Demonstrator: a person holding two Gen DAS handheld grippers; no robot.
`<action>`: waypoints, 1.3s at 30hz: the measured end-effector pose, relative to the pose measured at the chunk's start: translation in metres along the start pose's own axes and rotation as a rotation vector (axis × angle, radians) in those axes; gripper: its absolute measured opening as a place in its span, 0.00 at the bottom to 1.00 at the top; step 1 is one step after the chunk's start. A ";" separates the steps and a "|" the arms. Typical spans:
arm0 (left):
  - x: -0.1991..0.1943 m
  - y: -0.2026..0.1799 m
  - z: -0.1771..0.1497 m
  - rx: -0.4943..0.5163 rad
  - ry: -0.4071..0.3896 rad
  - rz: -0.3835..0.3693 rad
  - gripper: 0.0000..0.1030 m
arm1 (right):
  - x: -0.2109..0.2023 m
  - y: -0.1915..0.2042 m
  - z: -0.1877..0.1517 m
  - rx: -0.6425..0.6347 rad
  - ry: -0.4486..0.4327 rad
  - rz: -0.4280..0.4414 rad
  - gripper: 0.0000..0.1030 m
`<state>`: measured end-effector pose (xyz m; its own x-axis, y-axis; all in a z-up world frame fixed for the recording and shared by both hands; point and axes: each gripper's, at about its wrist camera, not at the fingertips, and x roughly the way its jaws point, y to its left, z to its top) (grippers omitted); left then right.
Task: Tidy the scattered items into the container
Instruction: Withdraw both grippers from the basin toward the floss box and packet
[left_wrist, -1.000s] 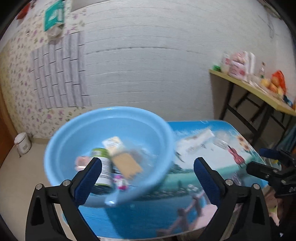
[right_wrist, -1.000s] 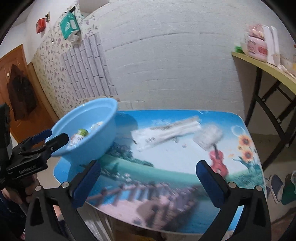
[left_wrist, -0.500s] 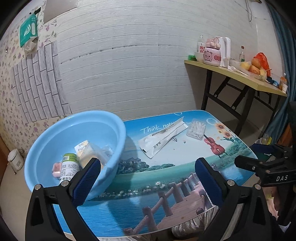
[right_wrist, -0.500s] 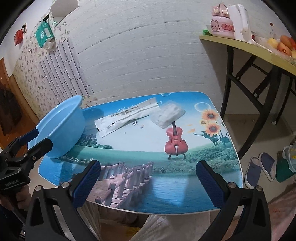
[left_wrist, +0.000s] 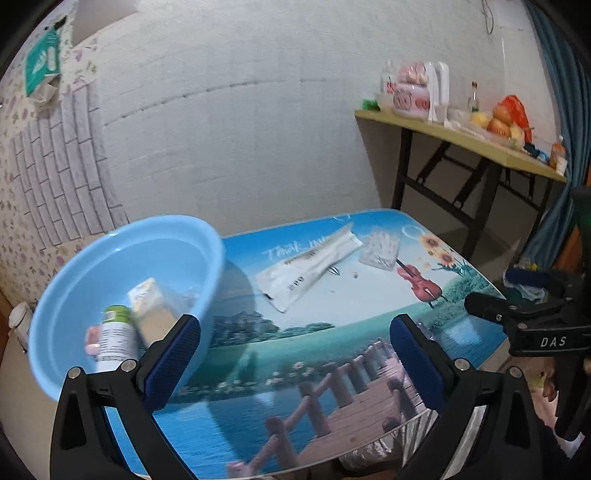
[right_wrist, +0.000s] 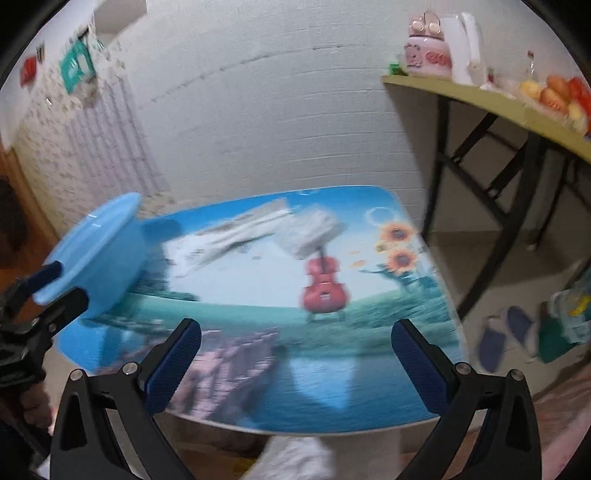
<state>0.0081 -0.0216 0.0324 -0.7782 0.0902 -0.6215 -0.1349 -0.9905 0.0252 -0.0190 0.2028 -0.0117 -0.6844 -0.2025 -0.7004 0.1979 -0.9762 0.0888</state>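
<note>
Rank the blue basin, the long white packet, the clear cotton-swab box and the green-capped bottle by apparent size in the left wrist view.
1. Blue basin, far the largest.
2. Long white packet.
3 and 4. Green-capped bottle and clear cotton-swab box: unsure, since the bottle is nearer the camera, blurred and partly hidden.

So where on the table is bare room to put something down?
The near half of the table is bare, from the blue basin on the left to the right edge. The far part is crowded: the long white packet and the clear packet lie close together there. Both tongs, left and right, are open and empty.
</note>
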 end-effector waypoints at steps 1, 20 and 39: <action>0.001 -0.003 0.002 0.001 0.001 -0.016 1.00 | -0.002 -0.001 0.001 -0.006 -0.006 -0.015 1.00; 0.068 -0.035 0.011 0.061 0.066 0.017 1.00 | 0.033 -0.029 0.012 0.022 0.023 0.054 1.00; 0.091 -0.035 0.016 0.065 0.076 0.016 1.00 | 0.058 -0.025 0.030 -0.007 0.048 0.030 1.00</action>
<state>-0.0679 0.0232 -0.0122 -0.7323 0.0640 -0.6780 -0.1643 -0.9828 0.0847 -0.0848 0.2136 -0.0330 -0.6435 -0.2276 -0.7308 0.2227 -0.9691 0.1058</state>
